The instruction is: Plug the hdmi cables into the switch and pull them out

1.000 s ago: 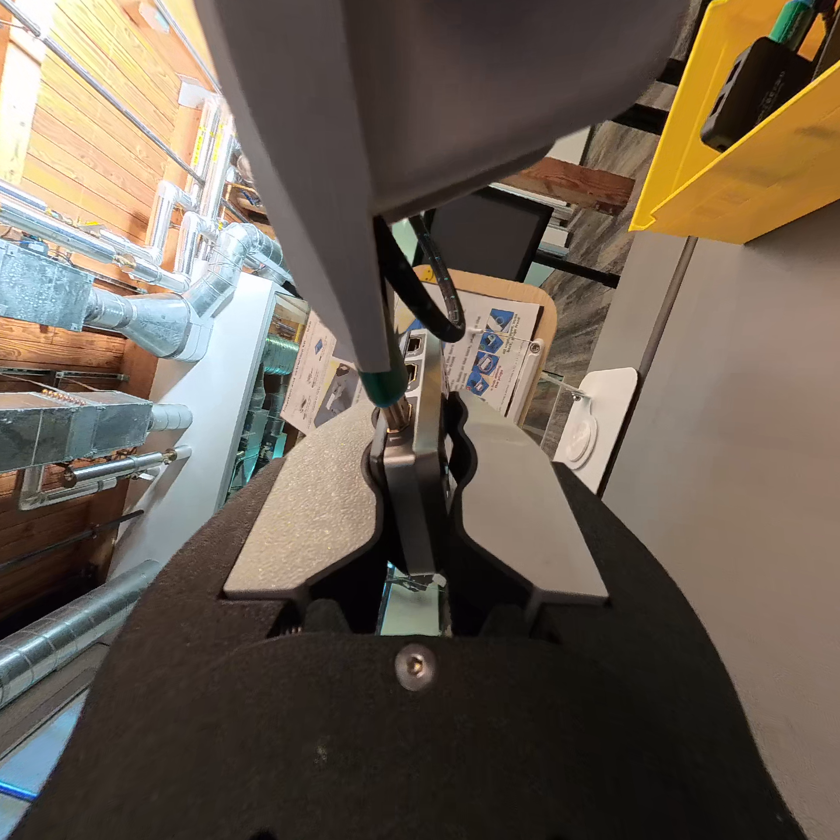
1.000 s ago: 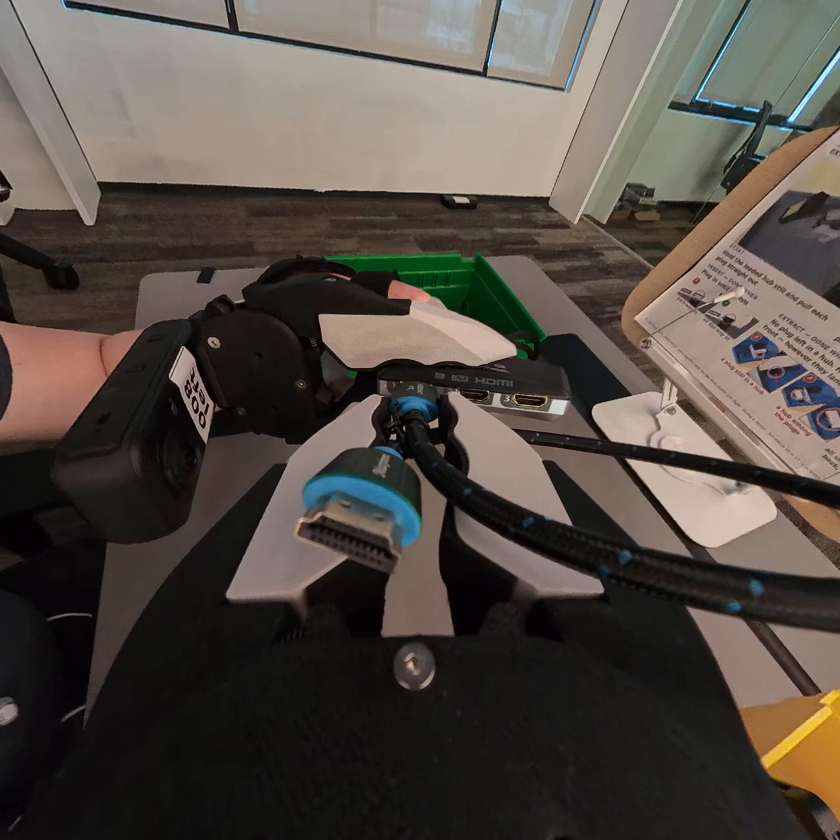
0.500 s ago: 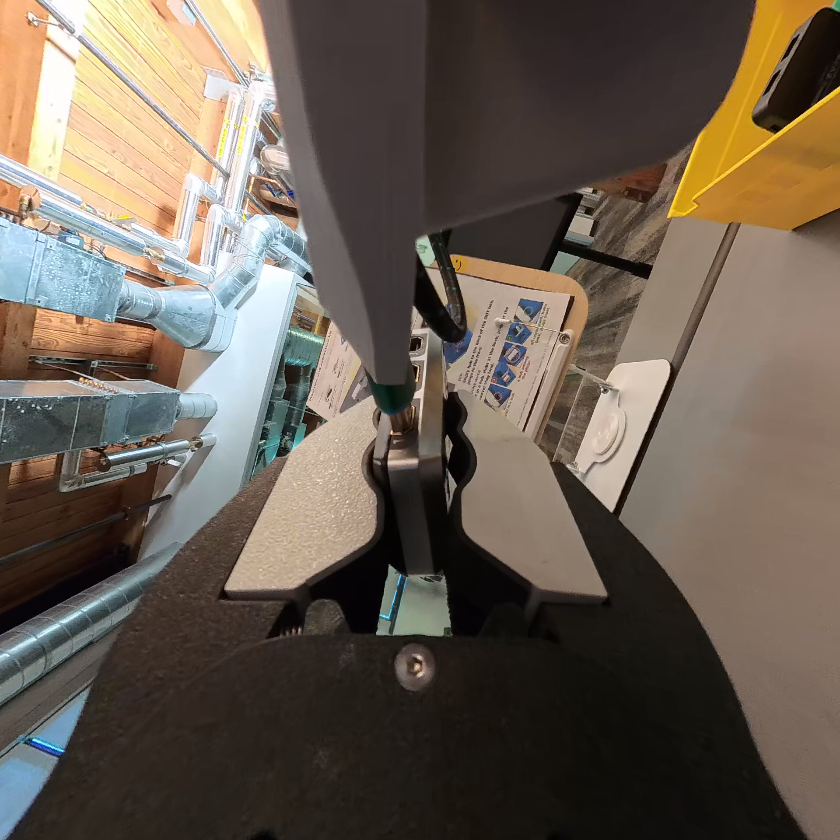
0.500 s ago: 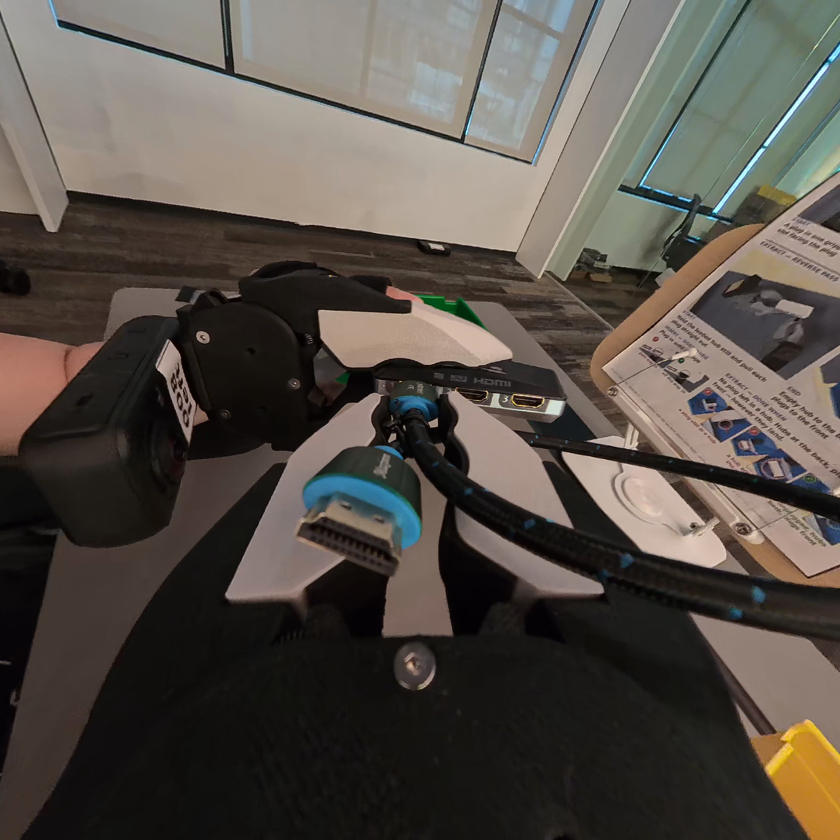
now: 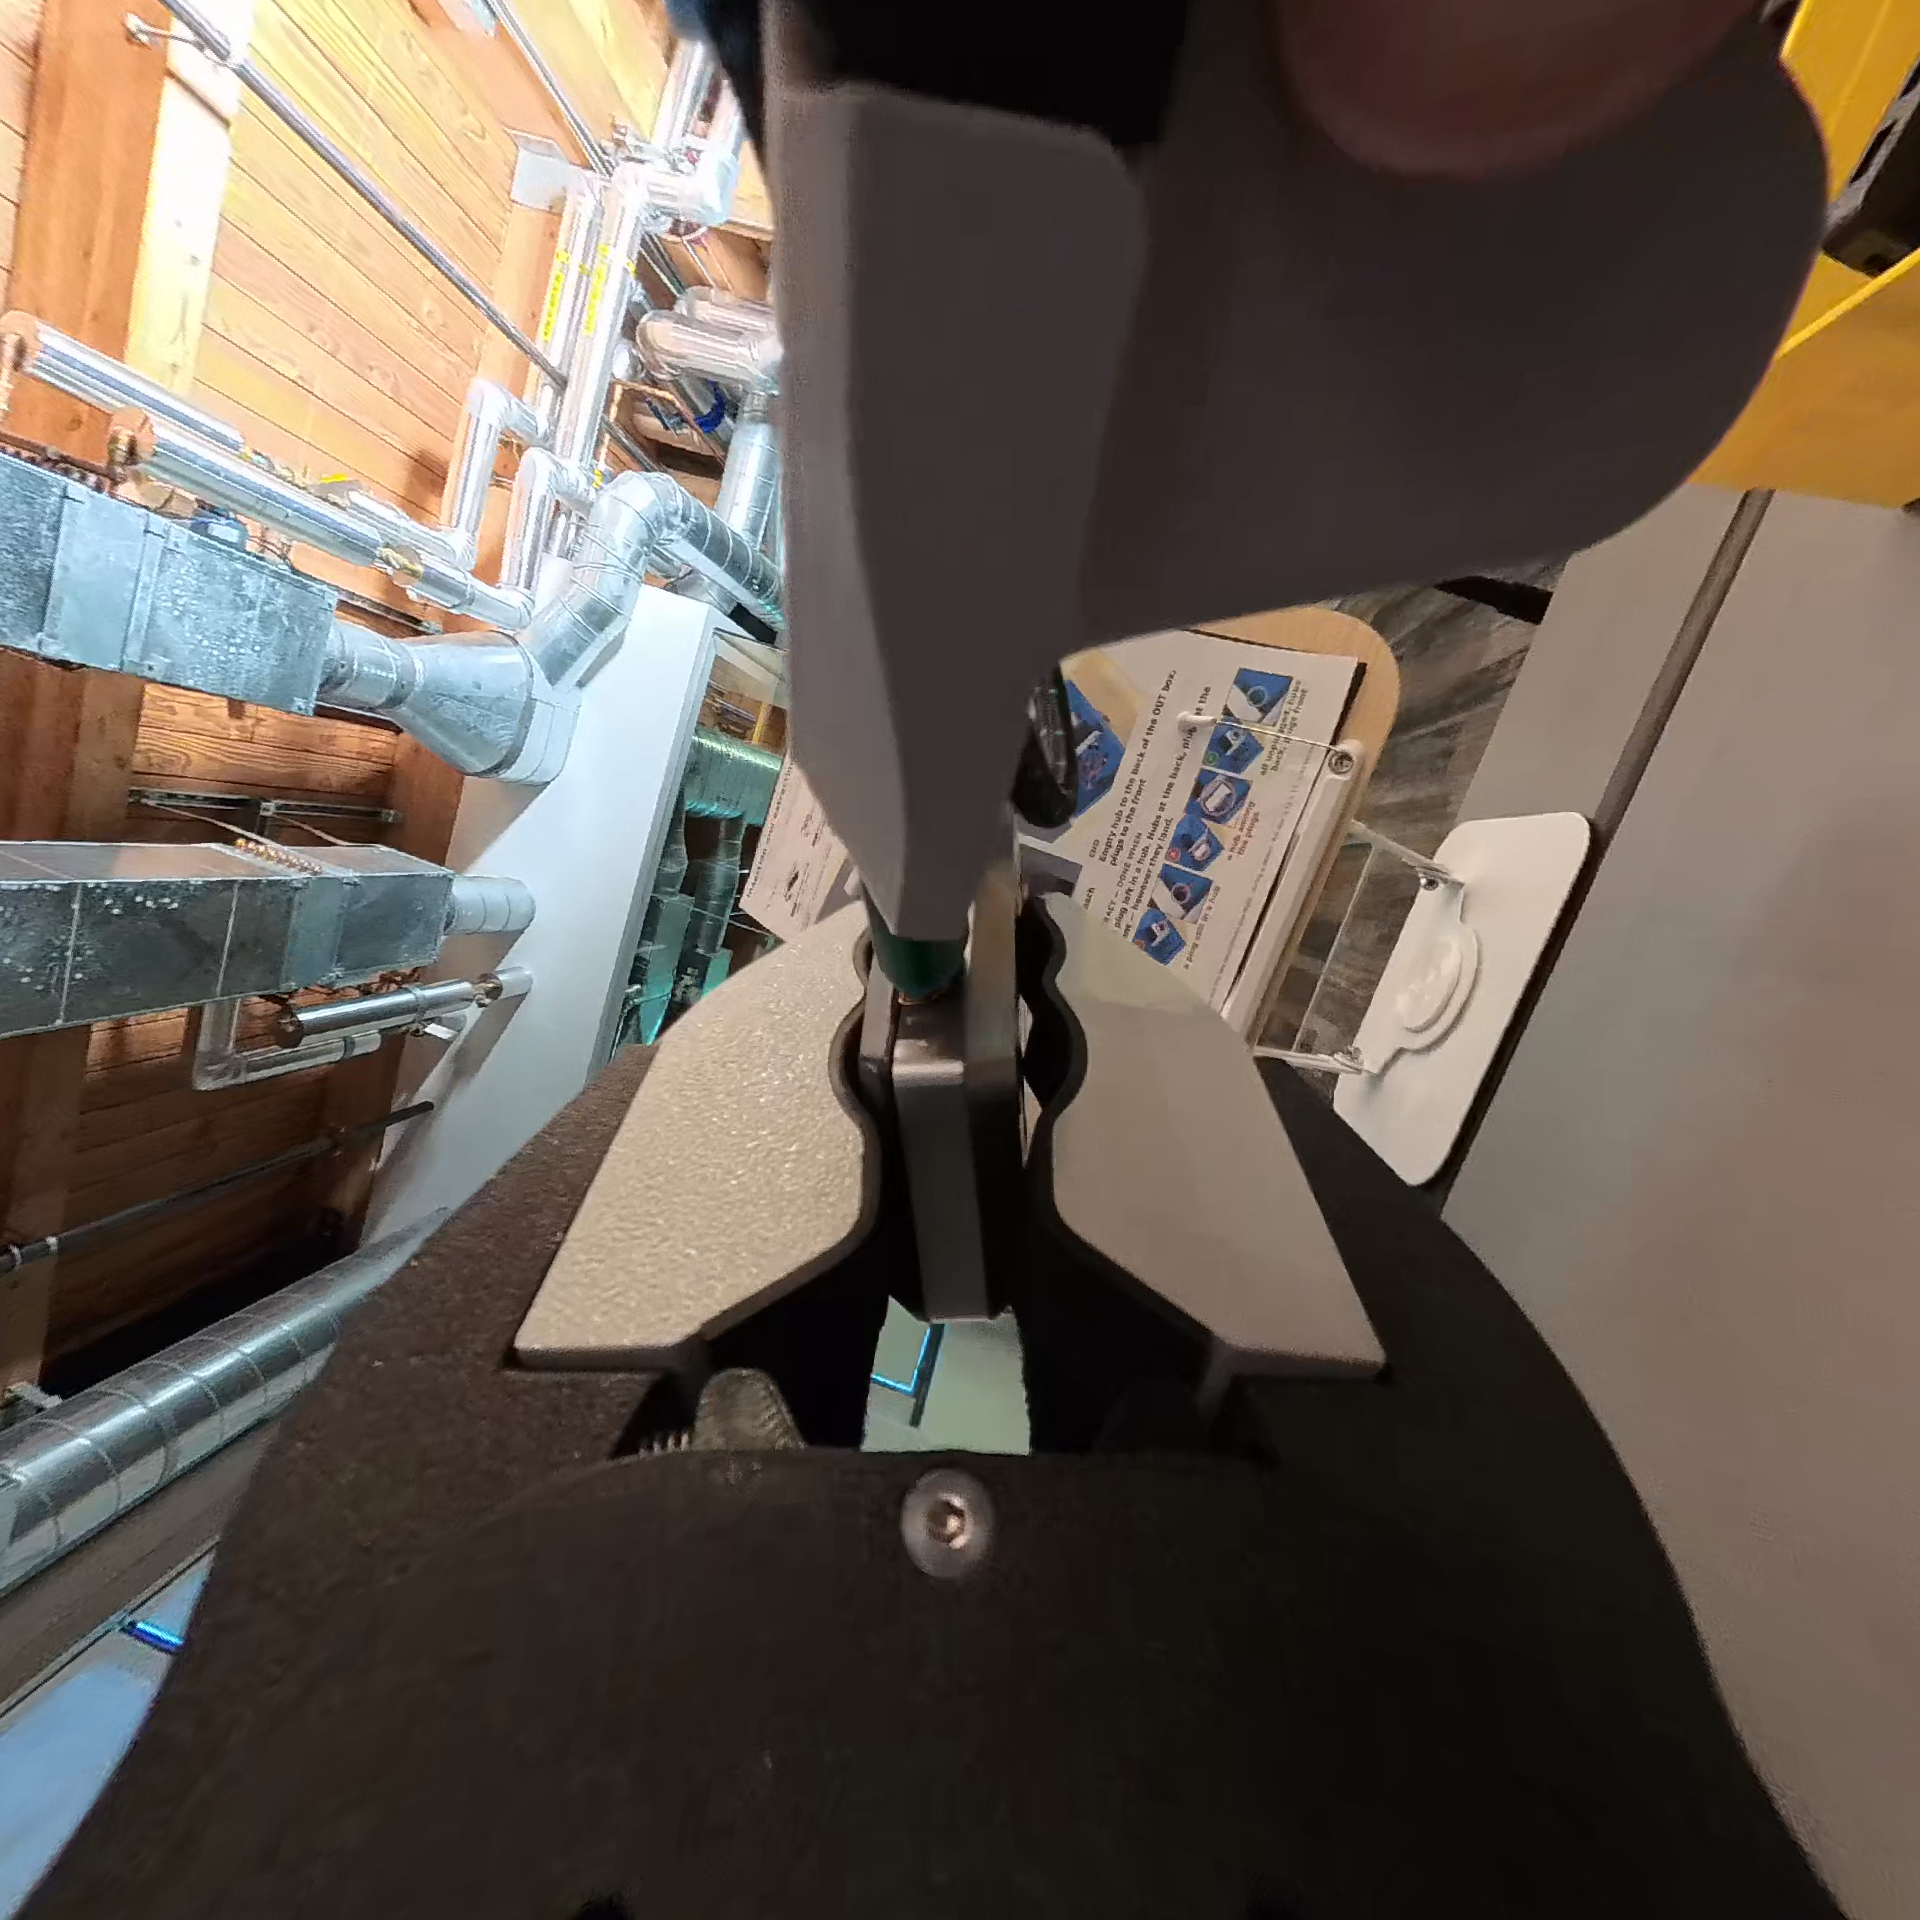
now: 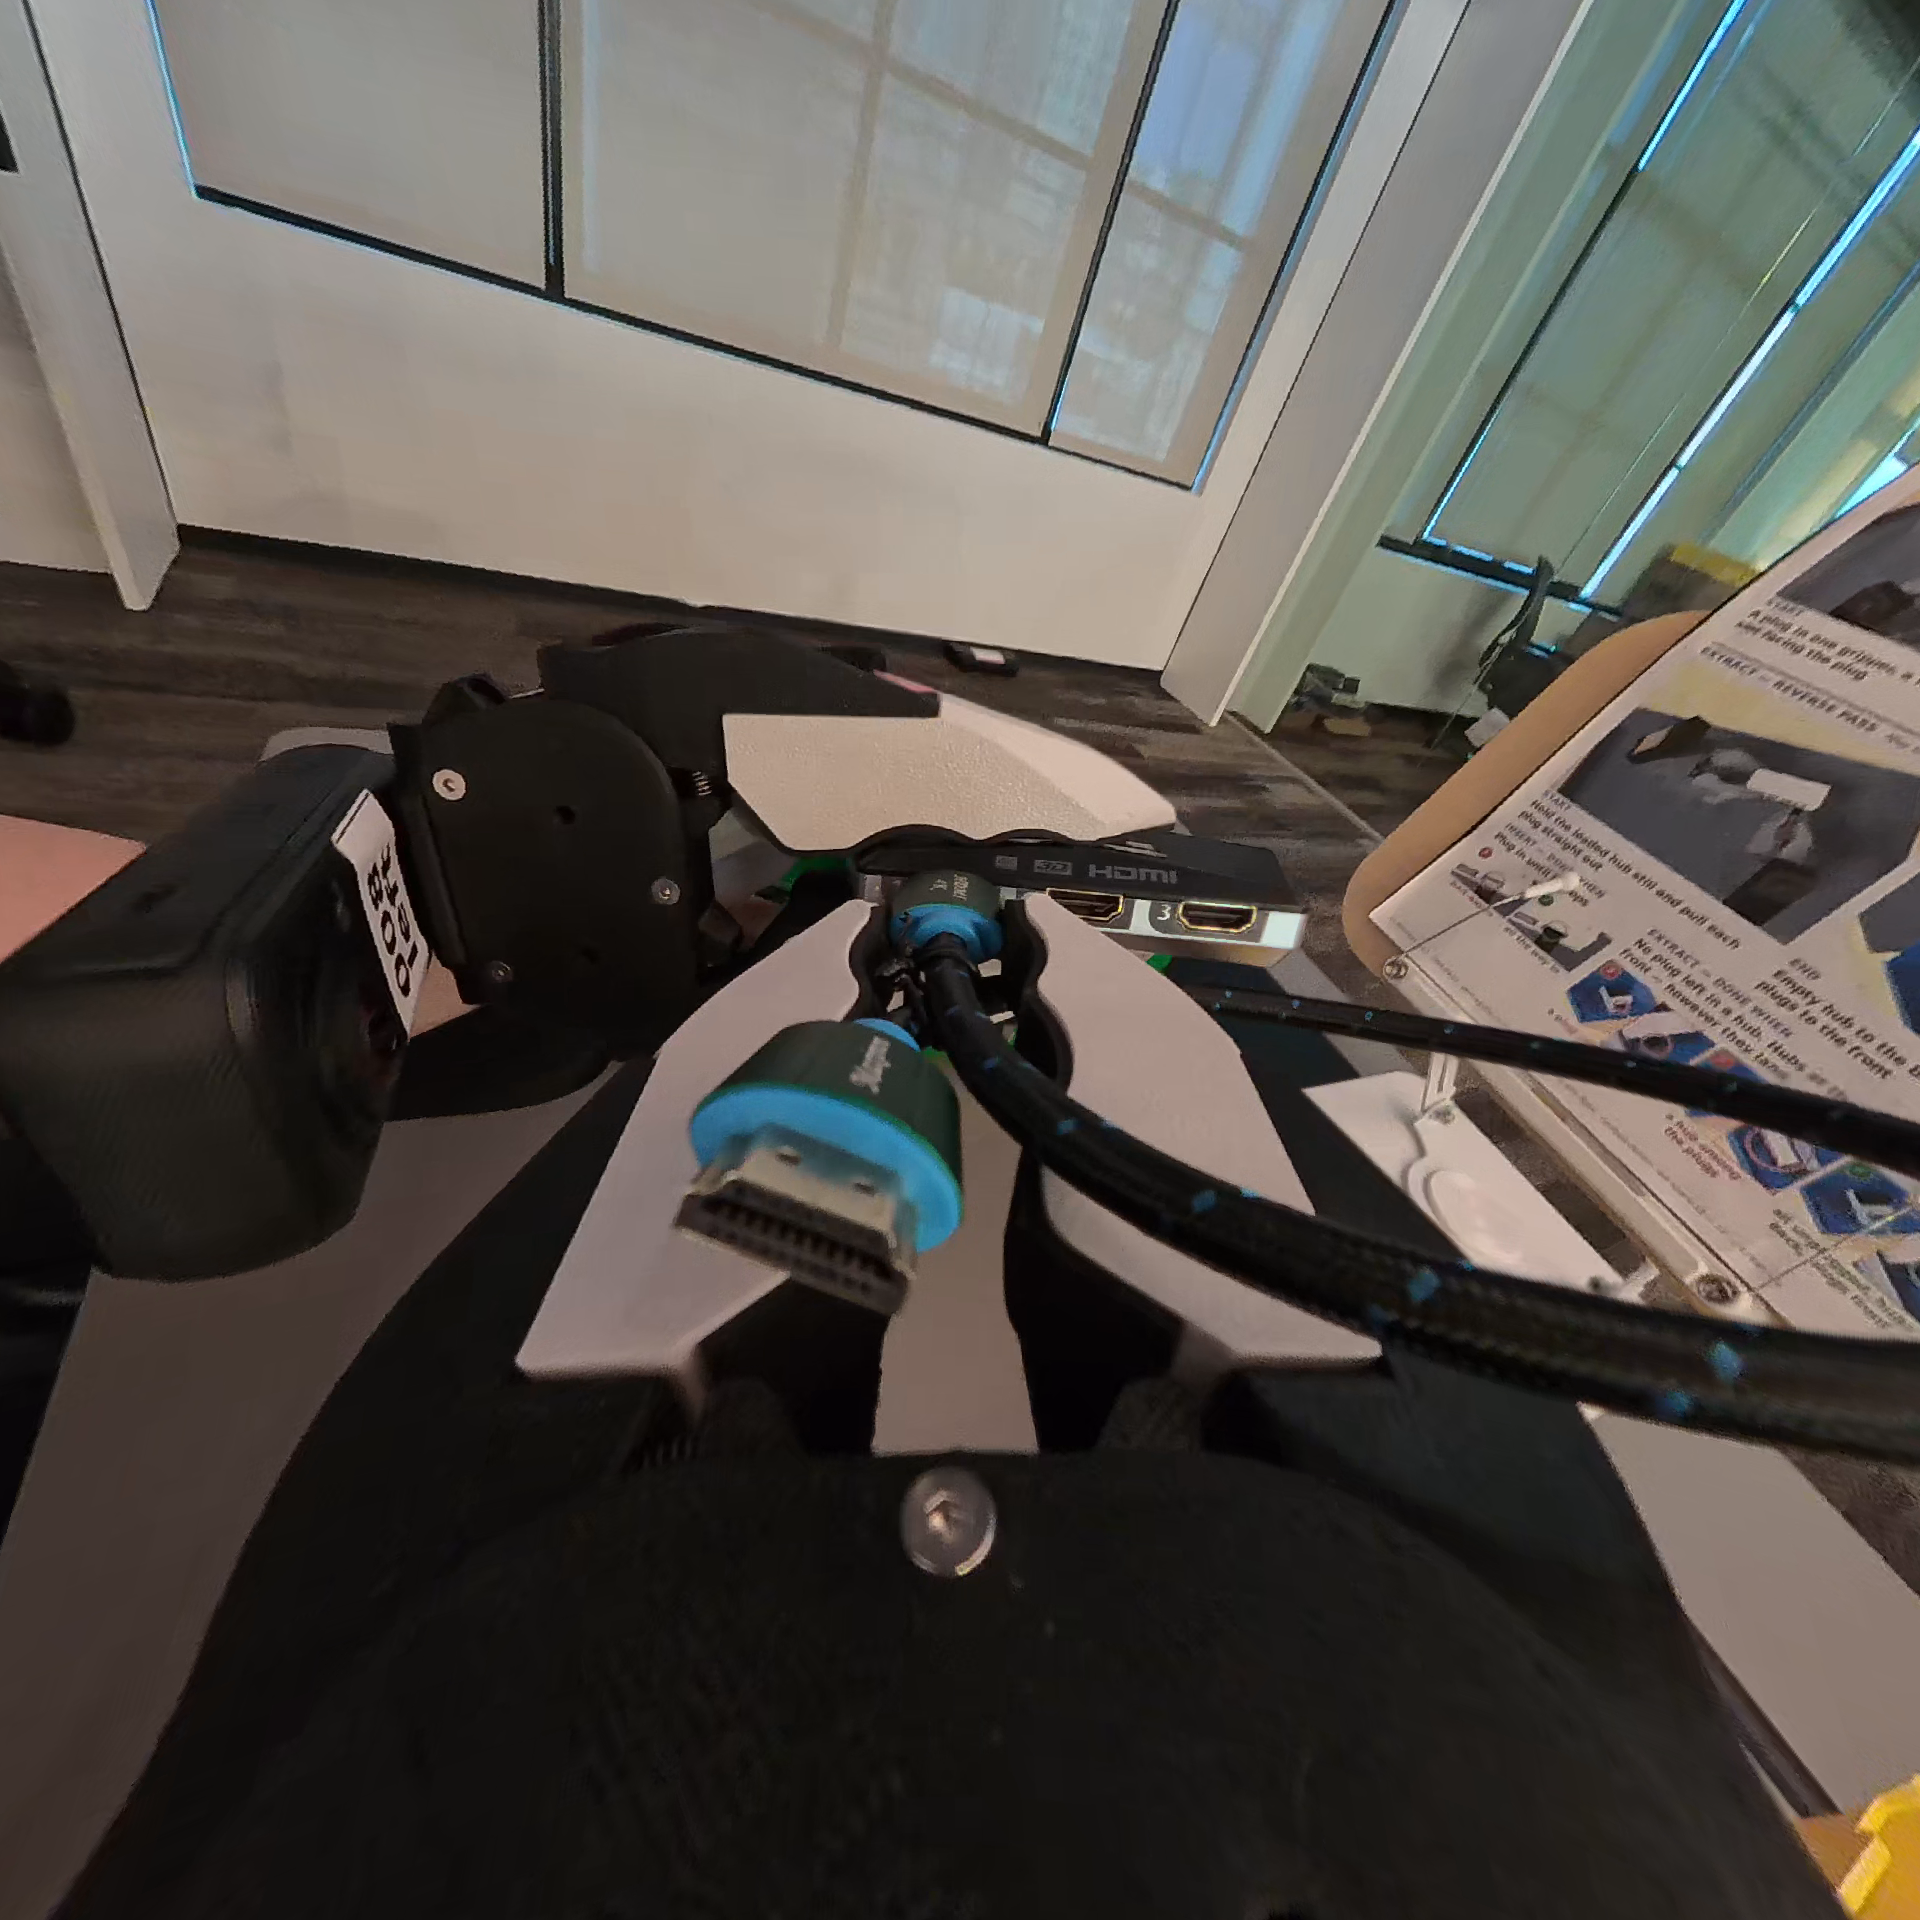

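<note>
Around the work area: an instruction board (image 6: 1704, 935) w/ printed sheets leans at the right on a white stand base (image 6: 1455, 1184), a yellow bin (image 6: 1886, 1860) shows at the bottom-right corner, and a strip of green bin (image 6: 805, 868) peeks from behind the left gripper. The grey table (image 6: 208, 1403) lies below both tools; white wall panels and windows fill the bkgd. In the left wrist view the yellow bin (image 5: 1839, 343) sits top right, and silver ducts and pipes (image 5: 260, 623) run across wooden planks at left.

In the way: the right gripper's grey finger blocks most of the left wrist view's upper half. In the right wrist view a loose HDMI plug (image 6: 821, 1164) w/ blue collar hangs just in front of the lens over the fingers, and its braided black cable (image 6: 1351, 1278) sweeps off to the right.

The left gripper (image 6: 831, 862) comes in from the left, lying sideways, a bare forearm behind it, jaws clamped on one end of the switch (image 6: 1132, 883), which is held above the table. The right gripper (image 6: 948, 925) points straight at the switch's port face, jaws pinched on the plugged connector (image 6: 940, 904) seated in the leftmost port; two ports beside it stand empty. From the left wrist view the switch (image 5: 951, 1143) stands edge-on between the left gripper's (image 5: 951, 1049) fingers
</note>
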Motion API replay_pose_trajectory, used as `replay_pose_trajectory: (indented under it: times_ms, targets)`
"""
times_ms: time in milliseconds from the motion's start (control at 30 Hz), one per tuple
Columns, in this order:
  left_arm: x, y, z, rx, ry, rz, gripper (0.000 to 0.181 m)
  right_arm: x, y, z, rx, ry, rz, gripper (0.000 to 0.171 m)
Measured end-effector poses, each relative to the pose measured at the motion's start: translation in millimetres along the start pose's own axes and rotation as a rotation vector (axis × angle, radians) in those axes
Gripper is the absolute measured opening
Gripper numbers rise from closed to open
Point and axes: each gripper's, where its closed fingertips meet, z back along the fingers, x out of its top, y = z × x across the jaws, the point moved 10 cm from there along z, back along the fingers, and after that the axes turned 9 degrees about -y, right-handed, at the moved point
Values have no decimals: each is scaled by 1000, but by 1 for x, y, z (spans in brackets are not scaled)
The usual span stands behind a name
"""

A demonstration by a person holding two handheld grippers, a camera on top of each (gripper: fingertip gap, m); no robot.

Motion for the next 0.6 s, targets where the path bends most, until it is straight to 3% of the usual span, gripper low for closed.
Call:
replay_pose_trajectory:
  times_ms: [400, 600]
  targets:
    - [1, -3, -4, -22, 17, -3, 23, -1, 4, -3, -31, 39, 121, 22]
    - [0, -7, -10, 1, 31, -28, 27, -4, -10, 0, 16, -12, 69, 22]
